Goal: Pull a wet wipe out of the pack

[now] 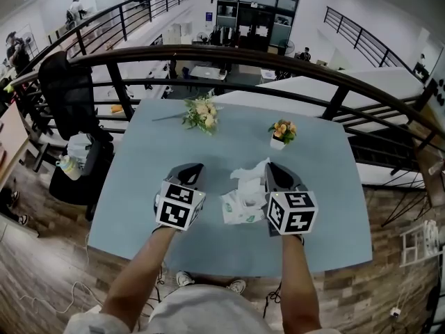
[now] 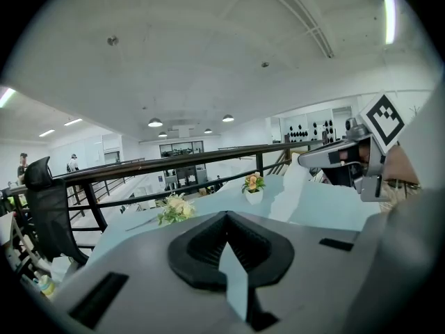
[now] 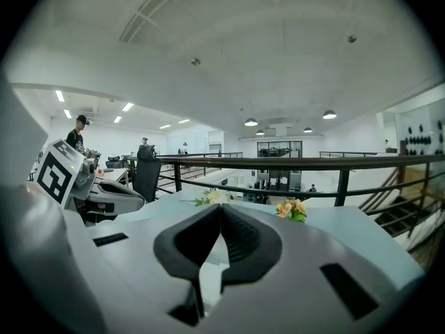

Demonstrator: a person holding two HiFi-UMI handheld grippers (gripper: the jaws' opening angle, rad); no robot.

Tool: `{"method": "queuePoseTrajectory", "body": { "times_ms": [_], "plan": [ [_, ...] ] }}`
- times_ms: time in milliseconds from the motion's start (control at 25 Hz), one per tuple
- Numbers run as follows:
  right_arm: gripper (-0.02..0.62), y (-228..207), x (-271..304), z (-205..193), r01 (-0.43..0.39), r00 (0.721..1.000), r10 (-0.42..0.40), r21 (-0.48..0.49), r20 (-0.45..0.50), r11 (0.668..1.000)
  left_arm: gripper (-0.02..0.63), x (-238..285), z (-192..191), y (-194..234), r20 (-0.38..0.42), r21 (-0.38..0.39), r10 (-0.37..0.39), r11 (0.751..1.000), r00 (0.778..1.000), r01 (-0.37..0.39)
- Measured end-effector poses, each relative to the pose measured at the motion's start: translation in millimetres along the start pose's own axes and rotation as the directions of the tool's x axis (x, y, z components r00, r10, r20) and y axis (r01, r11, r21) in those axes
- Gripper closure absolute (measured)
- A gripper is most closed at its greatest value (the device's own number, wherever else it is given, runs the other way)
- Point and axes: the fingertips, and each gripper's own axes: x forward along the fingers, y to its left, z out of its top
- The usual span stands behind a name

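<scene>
- Step in hand, judging by the layout: the pull itself, partly done but not finished.
- Soft white-and-green wet-wipe pack point(image 1: 235, 213) lying flat on the pale blue-grey tabletop point(image 1: 139, 186), between the two grippers and nearer the right one.
- Crumpled white wet wipe point(image 1: 250, 176) drawn up out of the pack's top opening, lower end apparently not yet free of the pack.
- Right gripper point(image 1: 270, 165) clenched, jaws together on the wipe's upper end, tilted slightly downward above the table.
- Left gripper point(image 1: 197, 165) closed too, jaws meeting at the tips with nothing between them; beside the pack and apart from it, not pinning it.
- Next move, as a judgement: lift upward and away until the wipe's tail clears the slot, with a firm grip on the thin, damp sheet.
- Likely need: hold the pack down with the left gripper, since a light pouch may rise with the wipe or drag a second sheet along.
</scene>
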Motion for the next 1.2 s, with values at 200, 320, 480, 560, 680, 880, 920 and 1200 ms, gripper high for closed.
{"method": "queuePoseTrajectory", "body": {
  "times_ms": [200,320,480,560,680,880,920,1200],
  "plan": [
    [0.586,-0.6,-4.0,9.5,0.009,0.999,-0.009,-0.009,0.039,1.0,0.611,-7.6,10.0,9.7,0.029,-0.012,0.021,1.0,0.999,-0.021],
    [0.586,-1.0,-5.6,10.9,0.012,0.998,-0.012,-0.005,0.055,1.0,0.611,-11.3,13.6,15.2,0.043,-0.022,0.033,0.999,0.999,-0.032],
    [0.586,-1.0,-7.0,12.5,0.014,0.997,-0.014,0.004,0.072,1.0,0.611,-13.6,13.9,19.7,0.047,-0.032,0.042,0.999,0.998,-0.041],
    [0.586,-1.0,-7.7,12.5,0.013,0.997,-0.013,0.004,0.073,1.0,0.611,-14.8,13.9,20.1,0.048,-0.035,0.045,0.998,0.998,-0.043],
    [0.586,-1.5,-8.2,11.2,0.013,0.997,-0.014,0.004,0.074,1.0,0.611,-15.3,13.2,20.1,0.048,-0.038,0.047,0.998,0.998,-0.045],
    [0.586,-2.2,-7.5,11.0,0.01,0.997,-0.011,0.006,0.078,1.0,0.611,-15.3,12.4,23.1,0.055,-0.058,0.051,0.997,0.997,-0.048],
    [0.586,-2.4,-7.8,11.1,0.011,0.997,-0.011,0.006,0.077,1.0,0.611,-15.5,12.5,23.4,0.056,-0.059,0.052,0.997,0.997,-0.049],
    [0.586,-1.0,-9.7,10.3,0.013,0.997,-0.013,0.002,0.074,1.0,0.611,-17.8,12.6,22.1,0.056,-0.057,0.051,0.997,0.997,-0.048]
  ]
}}
